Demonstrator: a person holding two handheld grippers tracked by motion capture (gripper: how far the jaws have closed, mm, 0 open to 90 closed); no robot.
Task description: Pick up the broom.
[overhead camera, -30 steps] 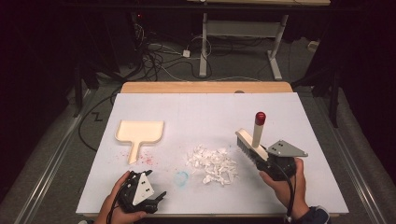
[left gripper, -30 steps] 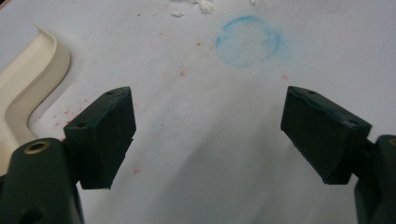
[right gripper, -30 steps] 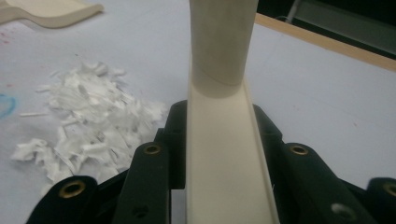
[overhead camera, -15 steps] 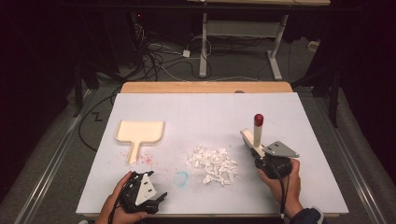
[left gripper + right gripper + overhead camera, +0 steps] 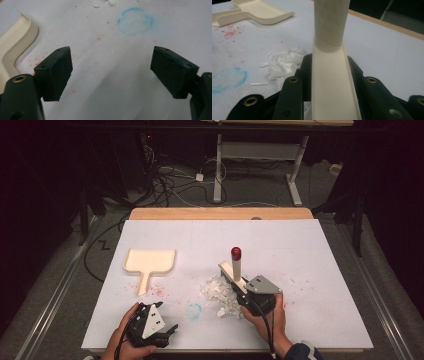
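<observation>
While the right gripper [image 5: 239, 289] stays clamped on the brush [image 5: 235, 268], its jaws pressed against the cream handle from both sides, it has swung in against the scraps [image 5: 218, 295] since a second ago; the left gripper [image 5: 167, 332] rests at the table's [image 5: 300, 245] near edge, well to the left of the scraps, jaws wide apart with nothing between them.

Counted from the high view: one brush, one dustpan [image 5: 149, 263], one heap of white scraps, one blue ring [image 5: 194, 310], two grippers, two hands. The brush stands tilted at the right edge of the scraps, touching them, red cap uppermost; the dustpan lies flat, well to the left of the scraps and a little farther back, handle toward the person; the blue ring sits just left of the scraps, between them and the left gripper.

The high view alone gives the brush's red cap and the floor cables [image 5: 170, 180] beyond the table; the right gripper view brings the handle [image 5: 332, 82] close, running up between the black jaws, with scraps [image 5: 284, 62] just left of it and red specks [image 5: 230, 33] by the dustpan [image 5: 259, 11]; the left gripper view shows the two pads [image 5: 56, 72] apart over bare table, the ring [image 5: 135, 21] ahead, the dustpan's rim [image 5: 17, 42] at its left edge.
</observation>
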